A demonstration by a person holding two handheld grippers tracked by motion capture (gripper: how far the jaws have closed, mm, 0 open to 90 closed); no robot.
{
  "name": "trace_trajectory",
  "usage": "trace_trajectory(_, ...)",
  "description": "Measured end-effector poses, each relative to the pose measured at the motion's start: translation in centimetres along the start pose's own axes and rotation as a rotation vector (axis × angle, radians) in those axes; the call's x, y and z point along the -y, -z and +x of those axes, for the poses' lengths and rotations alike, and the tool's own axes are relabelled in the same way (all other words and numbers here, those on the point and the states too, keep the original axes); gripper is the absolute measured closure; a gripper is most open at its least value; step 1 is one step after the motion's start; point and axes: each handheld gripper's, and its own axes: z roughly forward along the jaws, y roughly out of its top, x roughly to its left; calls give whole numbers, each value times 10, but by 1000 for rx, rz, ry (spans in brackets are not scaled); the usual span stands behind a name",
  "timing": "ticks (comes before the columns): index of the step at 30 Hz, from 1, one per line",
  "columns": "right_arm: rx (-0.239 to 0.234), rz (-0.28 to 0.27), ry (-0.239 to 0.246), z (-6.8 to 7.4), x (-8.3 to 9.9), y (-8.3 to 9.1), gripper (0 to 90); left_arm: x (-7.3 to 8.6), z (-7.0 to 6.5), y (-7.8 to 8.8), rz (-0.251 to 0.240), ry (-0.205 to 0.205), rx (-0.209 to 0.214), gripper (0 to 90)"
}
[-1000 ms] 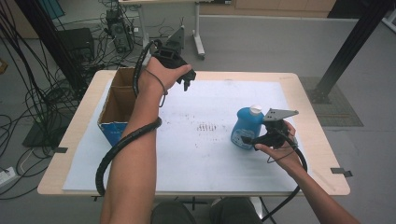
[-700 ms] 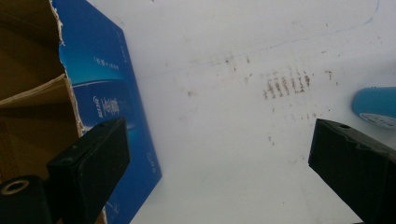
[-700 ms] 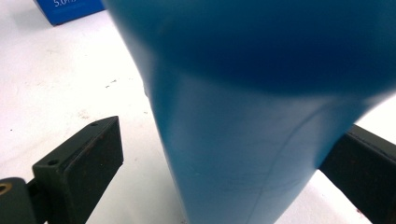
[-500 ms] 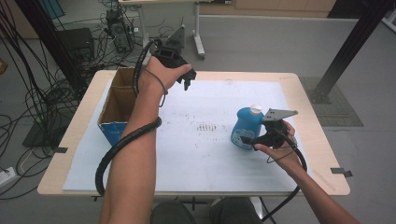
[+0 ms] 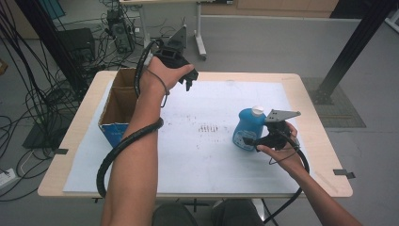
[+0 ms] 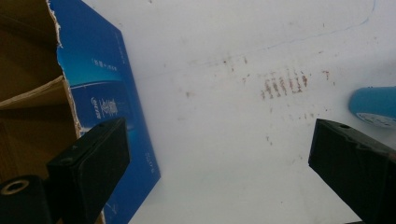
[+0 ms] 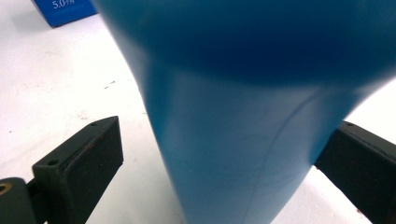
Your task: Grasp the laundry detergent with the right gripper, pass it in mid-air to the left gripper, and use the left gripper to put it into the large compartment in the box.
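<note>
A blue bottle [image 5: 247,126] with a white cap stands upright on the white sheet at the right. My right gripper [image 5: 252,141] is at its base, open, one jaw on each side. In the right gripper view the bottle [image 7: 243,140] stands between the jaws, with a gap at the left jaw and the right jaw close against it. My left gripper [image 5: 188,83] is held in the air over the table's far side, right of the box, open with nothing in it. In the left gripper view its jaws [image 6: 219,158] look down on the sheet, with the bottle [image 6: 373,105] at the right edge.
An open cardboard box [image 5: 113,133] with blue printed sides sits at the table's left, also seen as a blue wall [image 6: 107,93] in the left gripper view. Faint brown marks [image 5: 208,128] stain the white sheet's middle. Cables and stands crowd the floor behind.
</note>
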Motion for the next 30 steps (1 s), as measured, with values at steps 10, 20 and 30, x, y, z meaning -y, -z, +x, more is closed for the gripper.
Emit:
trace_trajectory(10,-5,2,-5,0,1,0,17,1,1,-3,3,1,-1,60)
trace_trajectory(20,-8,7,-7,0,1,-2,19,2,2,-2,4,1,-1,60)
trace_trajectory(30,-10,5,-16,-2,3,-3,90,3,4,-5,8,6,-2,60)
